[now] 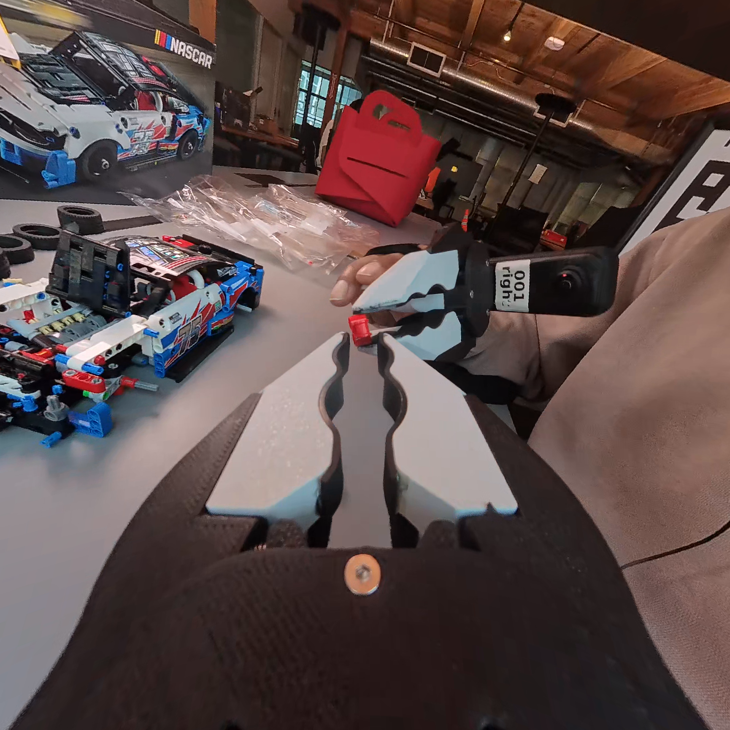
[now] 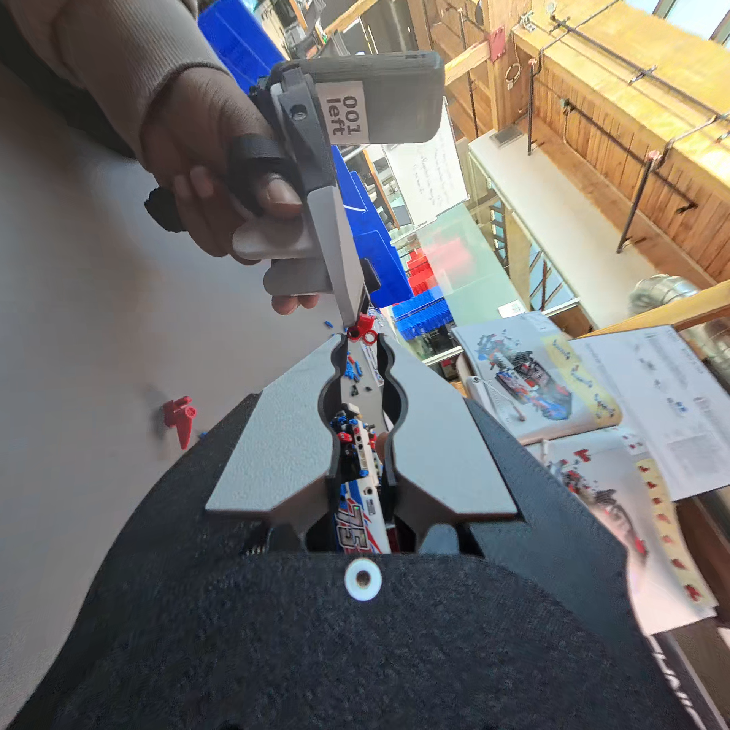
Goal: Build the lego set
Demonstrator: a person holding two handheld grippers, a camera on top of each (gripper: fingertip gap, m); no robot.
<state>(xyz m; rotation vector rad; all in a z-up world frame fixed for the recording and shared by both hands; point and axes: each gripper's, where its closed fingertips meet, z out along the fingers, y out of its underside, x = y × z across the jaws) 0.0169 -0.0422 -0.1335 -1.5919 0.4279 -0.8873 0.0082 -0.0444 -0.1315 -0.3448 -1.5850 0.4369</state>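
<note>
Left gripper [image 1: 362, 339]: you see matt pale grey fingers, smooth plastic with a fine speckle, on a rough, ribbed black body with a shiny metal screw.
Red piece [image 1: 359, 331]: glossy hard plastic at your fingertips.
Car model [image 1: 130, 312]: shiny plastic with glossy stickers (the loose tyres [image 1: 81, 219] near the worktop's far left edge look like matt rubber).
Worktop [image 1: 118, 493]: smooth matt grey.
Bags [image 1: 253, 221]: clear, crinkled, glinting film.
Red bag [image 1: 375, 166]: matt, felt-like.
Your sleeve [image 1: 632, 395]: soft tan cloth.
Booklets [image 2: 545, 379]: printed paper with a slight sheen.
Ceiling [image 1: 513, 59]: rough wood.
</note>
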